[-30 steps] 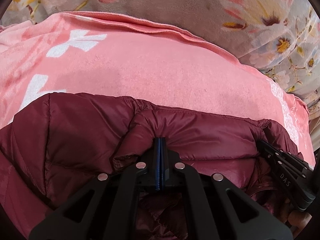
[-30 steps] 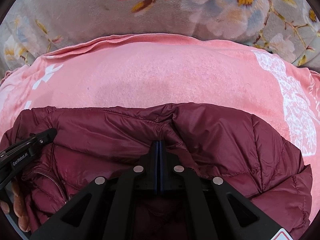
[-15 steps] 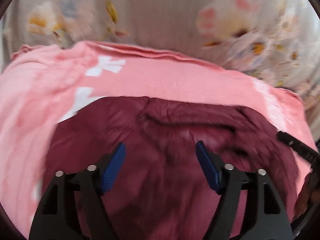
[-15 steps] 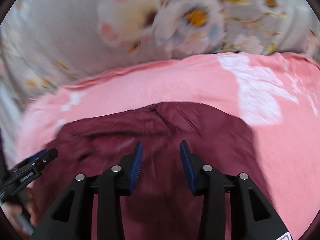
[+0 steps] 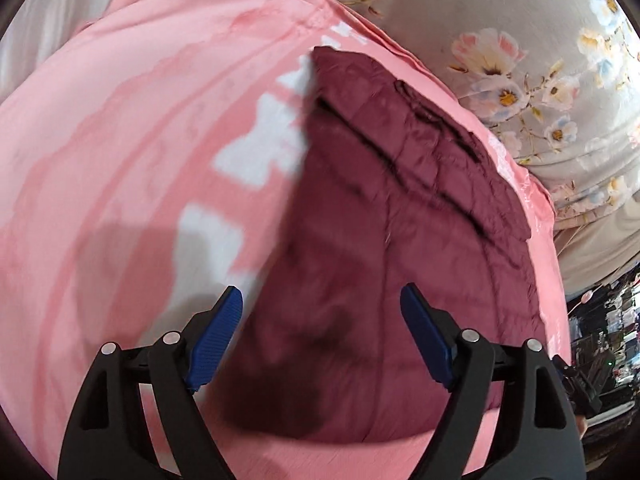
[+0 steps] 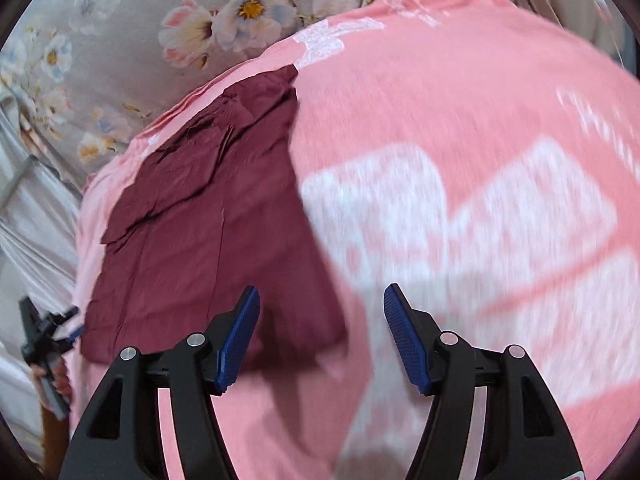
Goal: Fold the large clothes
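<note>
On the pink blanket lies the folded jacket, likely just set down: left tool and right tool have been opening, released, nothing between them.

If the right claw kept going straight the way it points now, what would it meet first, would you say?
Most likely the pink blanket: the open right claw points at it, just right of the maroon jacket. The picture is blurred, so depth is uncertain.

No readable text or labels anywhere
</note>
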The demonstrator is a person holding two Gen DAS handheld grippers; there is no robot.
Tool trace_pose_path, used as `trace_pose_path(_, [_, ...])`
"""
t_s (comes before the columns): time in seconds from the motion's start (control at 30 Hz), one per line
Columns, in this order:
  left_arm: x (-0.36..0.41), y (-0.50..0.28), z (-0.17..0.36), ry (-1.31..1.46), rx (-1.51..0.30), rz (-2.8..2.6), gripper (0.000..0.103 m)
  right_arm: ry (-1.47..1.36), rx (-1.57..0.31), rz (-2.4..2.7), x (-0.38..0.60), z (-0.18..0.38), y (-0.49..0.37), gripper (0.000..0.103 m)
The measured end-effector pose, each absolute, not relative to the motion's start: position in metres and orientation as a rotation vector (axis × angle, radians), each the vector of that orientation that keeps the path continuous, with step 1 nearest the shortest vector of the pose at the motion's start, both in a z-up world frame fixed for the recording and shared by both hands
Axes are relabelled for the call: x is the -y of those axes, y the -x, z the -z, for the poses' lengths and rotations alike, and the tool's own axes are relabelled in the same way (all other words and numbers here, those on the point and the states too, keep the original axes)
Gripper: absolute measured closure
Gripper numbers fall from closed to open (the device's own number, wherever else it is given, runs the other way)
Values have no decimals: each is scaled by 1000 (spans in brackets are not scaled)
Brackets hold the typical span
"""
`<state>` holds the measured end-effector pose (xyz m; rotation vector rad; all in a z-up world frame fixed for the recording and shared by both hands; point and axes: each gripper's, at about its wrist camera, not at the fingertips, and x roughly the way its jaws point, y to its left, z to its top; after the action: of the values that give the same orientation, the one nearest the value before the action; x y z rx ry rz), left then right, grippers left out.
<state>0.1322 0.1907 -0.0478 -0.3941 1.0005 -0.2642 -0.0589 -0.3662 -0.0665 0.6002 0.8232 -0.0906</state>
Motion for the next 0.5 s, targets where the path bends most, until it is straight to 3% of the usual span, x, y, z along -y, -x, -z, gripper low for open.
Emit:
trace_pose_path(0.3, [-183,-106,62,444,-951,268,27,-668,-749,47,340,79,53,35])
trace_pose_path(0.43, [-180,-103,64,437,-959,249,46,-679,-718,75,337,80,48,37])
trace_pose_path(0.5, [-181,-101,64,437,-963,244,62,-668,-721,84,333,80,44,48])
